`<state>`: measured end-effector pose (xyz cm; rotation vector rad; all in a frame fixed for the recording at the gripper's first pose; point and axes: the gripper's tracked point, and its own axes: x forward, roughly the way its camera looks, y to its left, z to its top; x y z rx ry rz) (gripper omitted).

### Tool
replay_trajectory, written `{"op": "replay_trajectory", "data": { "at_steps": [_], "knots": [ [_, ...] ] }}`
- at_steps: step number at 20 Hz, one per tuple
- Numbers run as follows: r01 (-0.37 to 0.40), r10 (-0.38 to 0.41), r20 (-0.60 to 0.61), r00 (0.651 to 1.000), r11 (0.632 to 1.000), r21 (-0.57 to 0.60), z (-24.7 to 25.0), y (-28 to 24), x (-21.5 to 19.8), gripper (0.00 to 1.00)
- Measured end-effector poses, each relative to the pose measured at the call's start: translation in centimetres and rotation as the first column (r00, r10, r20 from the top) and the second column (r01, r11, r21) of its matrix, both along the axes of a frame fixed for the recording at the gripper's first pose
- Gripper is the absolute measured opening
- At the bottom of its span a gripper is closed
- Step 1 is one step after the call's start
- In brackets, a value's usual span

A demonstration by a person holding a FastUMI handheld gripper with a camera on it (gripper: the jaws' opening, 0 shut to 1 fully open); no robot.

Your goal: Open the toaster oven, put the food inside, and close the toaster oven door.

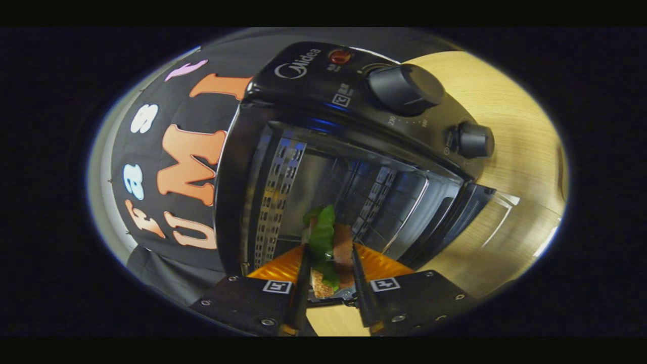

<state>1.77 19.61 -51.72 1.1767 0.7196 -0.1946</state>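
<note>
The black toaster oven (298,96) stands close ahead on a wooden table, seen tilted, with its cavity (323,177) exposed. Its glass door (455,212) hangs open, swung down toward the table. My gripper (329,255) is shut on a sandwich (323,242) made of bread, green lettuce and a brown slice. Both fingers press on its sides, and its far end reaches the mouth of the oven cavity. Perforated metal rails (275,202) line the cavity's side walls.
Two round black knobs (404,88) (472,140) and a red lamp (339,55) sit on the oven's control panel. The wooden table (510,126) spreads beyond the oven and door. The black booth cloth (167,167) hangs behind the oven.
</note>
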Motion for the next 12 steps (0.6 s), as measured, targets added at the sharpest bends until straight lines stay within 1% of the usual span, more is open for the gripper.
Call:
{"op": "replay_trajectory", "data": {
  "at_steps": [1, 2, 4, 5, 7, 8, 10, 12],
  "knots": [
    [-0.015, 0.015, -0.013, 1.000, 1.000, -0.009, 0.0, 0.1, 0.0, 0.51],
    [-0.042, 0.041, -0.037, 0.998, 0.999, -0.016, -0.2, 0.3, -0.2, 0.56],
    [-0.116, 0.115, -0.072, 0.991, 0.993, -0.019, 0.3, 0.7, -1.4, 0.65],
    [-0.153, 0.149, -0.091, 0.985, 0.988, -0.031, 0.2, 0.8, -2.2, 0.71],
    [-0.195, 0.187, -0.105, 0.977, 0.978, -0.076, 0.4, 0.1, -3.3, 0.94],
    [-0.201, 0.193, -0.102, 0.976, 0.976, -0.084, 0.6, -0.3, -3.6, 0.96],
    [-0.214, 0.202, -0.117, 0.972, 0.972, -0.098, 0.7, -1.0, -4.0, 0.96],
    [-0.260, 0.244, -0.135, 0.960, 0.959, -0.110, 1.2, -1.1, -5.1, 0.96]
  ]
}}
